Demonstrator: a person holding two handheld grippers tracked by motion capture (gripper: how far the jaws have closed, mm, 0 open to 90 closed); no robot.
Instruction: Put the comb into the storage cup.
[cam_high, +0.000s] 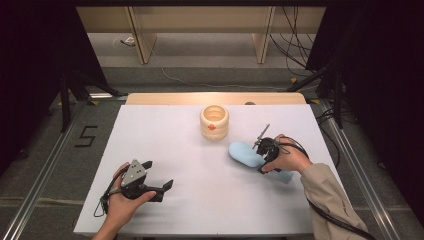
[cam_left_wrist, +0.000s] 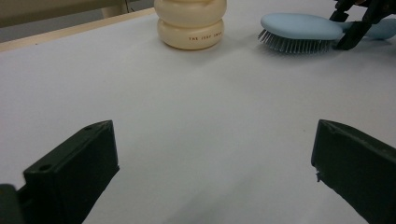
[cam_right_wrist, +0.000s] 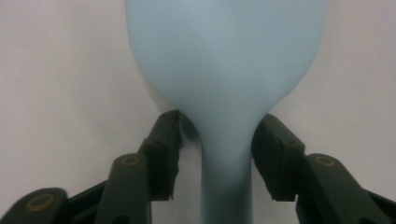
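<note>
A light blue hairbrush (cam_high: 245, 152) lies bristles down on the white table sheet (cam_high: 200, 200), right of centre. My right gripper (cam_high: 261, 159) straddles the neck where its handle meets the head. In the right gripper view the brush (cam_right_wrist: 224, 56) runs up between the jaws of that gripper (cam_right_wrist: 222, 121); a thin gap shows at the left pad, so the jaws stand open around it. My left gripper (cam_high: 159, 174) rests near the front left, open and with nothing between its fingers (cam_left_wrist: 74, 168). From there the brush (cam_left_wrist: 301, 25) and the right gripper (cam_left_wrist: 355, 23) appear far off.
A cream ribbed jar (cam_high: 214, 121) with an orange dot stands at the back centre of the sheet; the left gripper view has this jar (cam_left_wrist: 190, 23) at its top. A wooden edge (cam_high: 215, 98) runs behind the sheet. Cables trail off the table's right side.
</note>
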